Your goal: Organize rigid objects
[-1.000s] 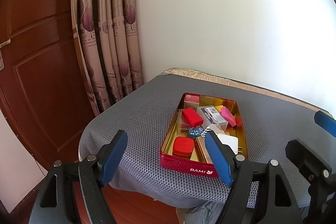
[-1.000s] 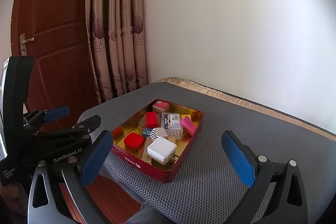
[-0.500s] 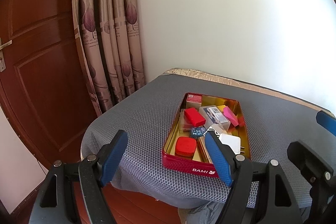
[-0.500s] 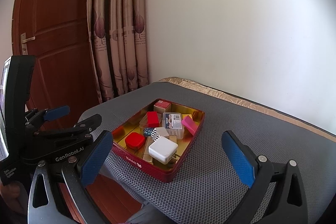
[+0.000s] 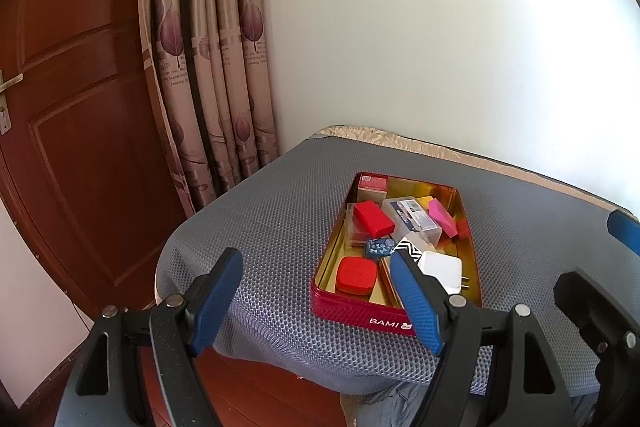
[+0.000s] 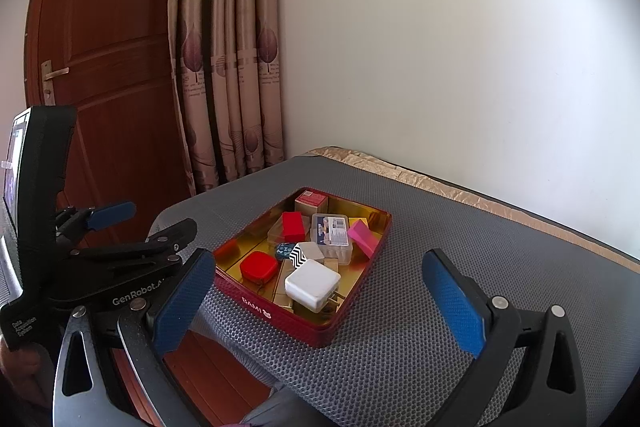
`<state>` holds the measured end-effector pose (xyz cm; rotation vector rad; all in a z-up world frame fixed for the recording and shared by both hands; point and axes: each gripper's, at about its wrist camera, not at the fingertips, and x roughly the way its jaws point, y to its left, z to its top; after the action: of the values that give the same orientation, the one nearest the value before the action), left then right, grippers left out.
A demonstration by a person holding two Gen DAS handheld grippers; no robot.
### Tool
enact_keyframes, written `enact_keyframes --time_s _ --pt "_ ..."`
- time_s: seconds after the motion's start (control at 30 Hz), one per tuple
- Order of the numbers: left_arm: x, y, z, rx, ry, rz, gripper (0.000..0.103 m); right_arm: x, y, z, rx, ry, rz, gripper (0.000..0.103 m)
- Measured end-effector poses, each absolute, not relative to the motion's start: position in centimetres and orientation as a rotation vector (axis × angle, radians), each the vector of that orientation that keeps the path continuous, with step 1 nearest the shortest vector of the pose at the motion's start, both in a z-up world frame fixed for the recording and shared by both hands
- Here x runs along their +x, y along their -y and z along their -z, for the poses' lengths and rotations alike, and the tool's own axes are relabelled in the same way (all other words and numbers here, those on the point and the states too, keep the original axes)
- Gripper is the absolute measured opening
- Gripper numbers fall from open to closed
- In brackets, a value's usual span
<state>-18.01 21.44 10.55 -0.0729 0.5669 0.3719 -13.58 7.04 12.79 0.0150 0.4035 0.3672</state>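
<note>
Both grippers, left gripper (image 5: 316, 301) and right gripper (image 6: 320, 301), hang spread wide, empty, before the red tin (image 6: 320, 327) of small objects.

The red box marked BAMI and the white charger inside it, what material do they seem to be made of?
The red box looks like painted tin: its gold inner walls are shiny and mirror the contents. The white charger seems hard plastic, smooth and slightly glossy, with metal prongs at one side. Both are judged by look only.

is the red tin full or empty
Fairly full. The red tin has no lid on, and its gold inside holds a white charger, red cases, a pink block and a clear box, some piled.
</note>
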Motion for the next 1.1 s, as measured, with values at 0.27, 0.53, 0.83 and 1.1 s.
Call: enact_keyframes --time_s 0.27,0.53,0.83,1.1 --pt "-17.87 -21.53 -10.43 -0.075 -0.574 -0.375 0.078 -13.79 -7.03 -12.66 0.014 -0.404 -0.373 0.103" --pt "-17.94 -21.58 -10.52 -0.075 -0.576 -0.375 0.078 -13.86 -6.94 -12.70 0.014 -0.405 -0.375 0.103" --pt "-17.81 -21.61 -10.47 -0.075 -0.583 -0.375 0.078 -14.12 -6.85 -12.47 0.013 -0.406 -0.376 0.103" --pt "-17.80 -21.78 -10.38 -0.078 -0.586 -0.372 0.078 -14.24 -6.81 -12.41 0.013 -0.407 -0.377 0.103"
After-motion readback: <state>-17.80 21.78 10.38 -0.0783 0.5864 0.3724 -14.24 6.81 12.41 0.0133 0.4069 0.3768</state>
